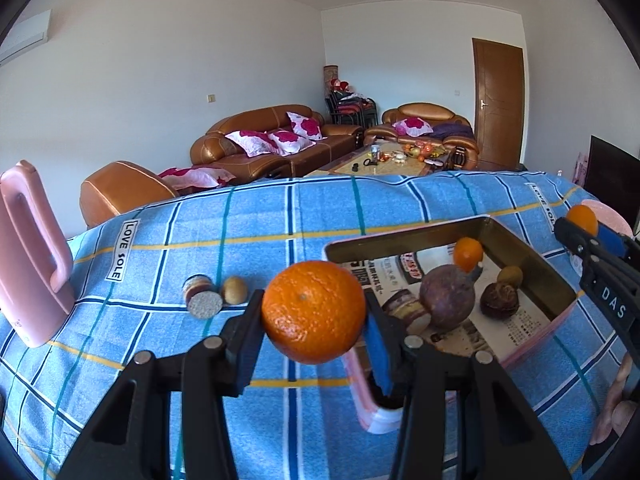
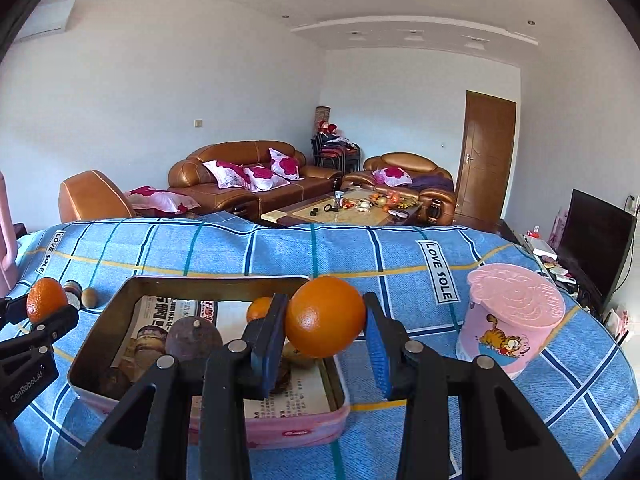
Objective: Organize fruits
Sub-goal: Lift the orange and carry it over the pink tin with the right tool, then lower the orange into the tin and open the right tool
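My left gripper (image 1: 314,316) is shut on a bumpy orange (image 1: 314,312) and holds it above the blue checked cloth, just left of the pink tin box (image 1: 404,236). My right gripper (image 2: 326,328) is shut on a smooth orange (image 2: 325,316) above the box's right part (image 2: 216,280). The paper-lined box holds a small orange (image 1: 468,254), a purple round fruit (image 1: 448,296), a dark brown fruit (image 1: 500,300) and a small brown fruit (image 1: 510,276). A kiwi (image 1: 234,290) and a small striped jar on its side (image 1: 202,294) lie on the cloth left of the box.
A pink kettle (image 1: 30,256) stands at the table's left edge. A pink lidded cartoon cup (image 2: 512,320) stands right of the box. Sofas, a coffee table and a door lie beyond the table's far edge; a TV (image 2: 596,244) is at the right.
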